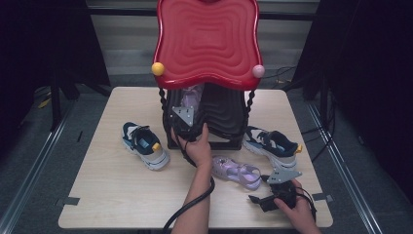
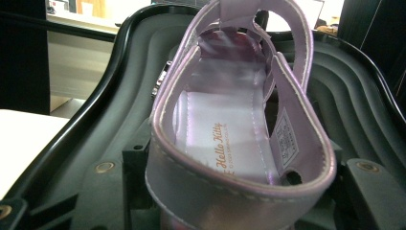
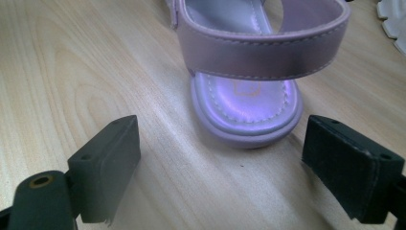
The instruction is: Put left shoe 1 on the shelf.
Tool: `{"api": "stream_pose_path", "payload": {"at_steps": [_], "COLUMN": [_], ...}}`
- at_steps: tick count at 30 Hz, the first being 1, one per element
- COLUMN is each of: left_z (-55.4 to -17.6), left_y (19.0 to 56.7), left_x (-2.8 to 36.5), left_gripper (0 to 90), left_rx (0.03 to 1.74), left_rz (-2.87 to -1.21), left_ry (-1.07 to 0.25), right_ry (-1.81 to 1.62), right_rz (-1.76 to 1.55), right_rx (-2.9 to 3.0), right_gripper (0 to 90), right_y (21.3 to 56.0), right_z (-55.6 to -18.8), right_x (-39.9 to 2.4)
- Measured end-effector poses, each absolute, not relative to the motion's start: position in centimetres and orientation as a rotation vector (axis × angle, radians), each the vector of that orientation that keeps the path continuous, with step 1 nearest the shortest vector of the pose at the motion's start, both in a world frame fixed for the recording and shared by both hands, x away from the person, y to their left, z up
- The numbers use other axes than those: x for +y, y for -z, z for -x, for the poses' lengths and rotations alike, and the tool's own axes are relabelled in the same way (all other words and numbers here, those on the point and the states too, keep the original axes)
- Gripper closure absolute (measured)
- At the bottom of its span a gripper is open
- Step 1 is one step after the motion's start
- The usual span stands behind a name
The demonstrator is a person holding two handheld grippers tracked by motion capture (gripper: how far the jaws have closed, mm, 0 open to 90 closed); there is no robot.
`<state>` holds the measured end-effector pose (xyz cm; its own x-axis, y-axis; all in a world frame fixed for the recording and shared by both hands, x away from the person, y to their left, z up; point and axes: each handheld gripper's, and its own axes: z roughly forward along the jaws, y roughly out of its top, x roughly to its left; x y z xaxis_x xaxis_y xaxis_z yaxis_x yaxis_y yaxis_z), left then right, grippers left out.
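Observation:
My left gripper [image 1: 189,105] reaches under the red top [image 1: 207,41] of a small shoe rack. It is shut on a purple sandal [image 1: 191,95]. In the left gripper view that sandal [image 2: 230,143] sits heel-first between the jaws, over the ribbed black lower shelf [image 2: 344,86]. A second purple sandal [image 1: 237,171] lies on the wooden table in front of the rack. My right gripper [image 1: 258,200] rests near the table's front right, open, its jaws pointing at this sandal [image 3: 249,72]. The right gripper [image 3: 239,158] has bare tabletop between its pads.
A navy and white sneaker [image 1: 145,145] lies left of the rack and its pair [image 1: 271,144] to the right; a white sole [image 3: 393,21] edges the right gripper view. The rack has twisted black posts and two ball knobs. Bare table [image 1: 112,195] spreads at front left.

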<state>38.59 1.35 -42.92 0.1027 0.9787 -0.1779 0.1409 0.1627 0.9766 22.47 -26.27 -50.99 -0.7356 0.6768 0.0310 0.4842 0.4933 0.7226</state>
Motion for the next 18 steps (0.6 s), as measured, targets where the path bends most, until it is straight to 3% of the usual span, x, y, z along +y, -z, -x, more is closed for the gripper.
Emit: {"api": "stream_pose_path", "payload": {"at_steps": [18], "left_z": [-39.7], "left_y": [42.8], "left_x": [0.4], "left_gripper": [35.0], "left_rx": [1.329], "left_rz": [-1.236], "left_ry": [-0.973], "right_ry": [-1.078], "right_rz": [-0.985], "right_rx": [2.481], "right_gripper": [12.7], "right_y": [51.0], "right_z": [-22.5], "right_x": [-26.3]}}
